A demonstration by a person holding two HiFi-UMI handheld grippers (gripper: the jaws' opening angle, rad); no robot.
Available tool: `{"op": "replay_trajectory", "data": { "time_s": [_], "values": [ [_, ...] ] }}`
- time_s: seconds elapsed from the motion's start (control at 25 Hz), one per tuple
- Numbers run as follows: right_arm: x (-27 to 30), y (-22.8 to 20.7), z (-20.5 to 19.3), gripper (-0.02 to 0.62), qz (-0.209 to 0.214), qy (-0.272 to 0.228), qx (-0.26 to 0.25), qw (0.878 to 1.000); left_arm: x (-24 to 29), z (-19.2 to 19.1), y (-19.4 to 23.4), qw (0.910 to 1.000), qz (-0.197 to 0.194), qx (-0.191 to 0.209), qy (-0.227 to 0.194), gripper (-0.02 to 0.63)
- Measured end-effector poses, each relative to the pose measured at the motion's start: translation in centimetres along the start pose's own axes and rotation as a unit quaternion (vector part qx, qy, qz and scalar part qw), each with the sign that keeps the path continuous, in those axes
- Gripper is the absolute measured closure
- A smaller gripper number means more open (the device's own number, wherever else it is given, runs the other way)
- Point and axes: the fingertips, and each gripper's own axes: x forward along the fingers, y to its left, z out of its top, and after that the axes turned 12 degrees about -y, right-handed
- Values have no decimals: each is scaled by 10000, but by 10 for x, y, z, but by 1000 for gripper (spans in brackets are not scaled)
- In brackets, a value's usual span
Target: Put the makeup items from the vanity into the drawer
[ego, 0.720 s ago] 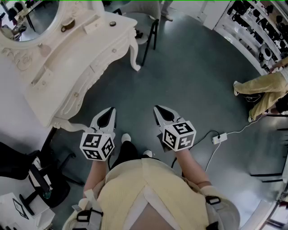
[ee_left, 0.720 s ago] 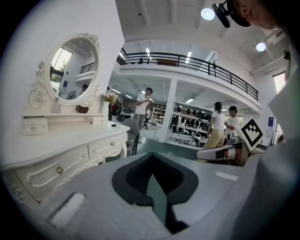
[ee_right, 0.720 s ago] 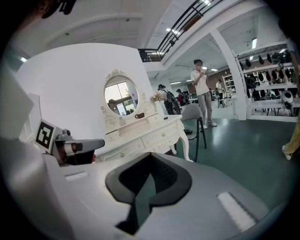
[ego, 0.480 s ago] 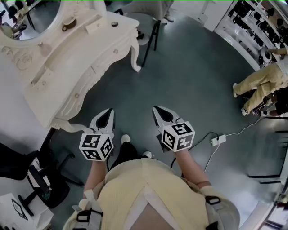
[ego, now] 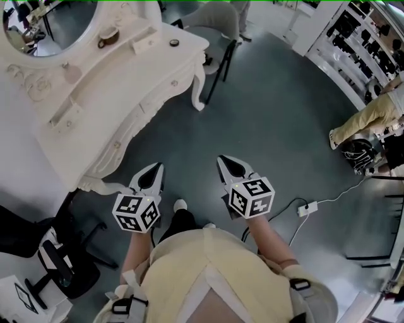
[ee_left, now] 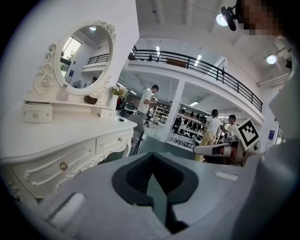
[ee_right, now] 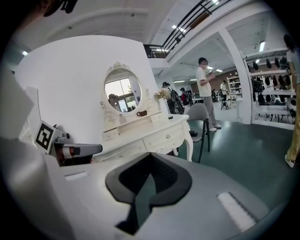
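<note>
While the task's things lie well out of reach, both tongs are carried idle. Far left: white carved wooden vanity [ego: 126, 88] with oval mirror [ego: 44, 19], its long axis running from lower left to upper right of the head view, its closed drawer fronts with small round knobs [ego: 165, 88] facing the open green floor [ego: 271, 113]. On its top 2 makeup items show: a small brown object [ego: 108, 36] at the mirror's foot and a small dark round disc [ego: 173, 43] near the right-hand end; both are too small to give a long axis. Centre: grey left gripper [ego: 156, 166], jaws pressed together on nothing, tips aimed up the view near the vanity's lower corner. Right of it: grey right gripper [ego: 222, 159], likewise closed and empty, roughly parallel to the first. Both are held low before the body, probably because no drawer is open and nothing is within reach
</note>
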Motion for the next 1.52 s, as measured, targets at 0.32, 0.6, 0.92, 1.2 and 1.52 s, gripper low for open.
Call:
{"op": "replay_trajectory", "data": {
  "time_s": [0.32, 0.6, 0.92, 1.2, 1.52],
  "values": [
    [40, 9, 8, 592, -80, -8, -4, 10000, 23, 13, 37, 9996, -92, 167, 186, 606],
    [79, 17, 14, 592, -196, -16, 83, 9998, 43, 30, 63, 9990, -326, 266, 117, 604],
    [110, 28, 17, 592, -146, 91, 77, 9998, 62, 40, 92, 9990, -379, 234, 73, 604],
    [148, -1, 21, 592, -72, 170, 99, 9998, 101, 48, 105, 9991, -337, 252, 51, 565],
    [213, -55, 56, 592, 299, 200, -108, 9993, 187, 64, 105, 9988, -308, 342, 151, 517]
  ]
}}
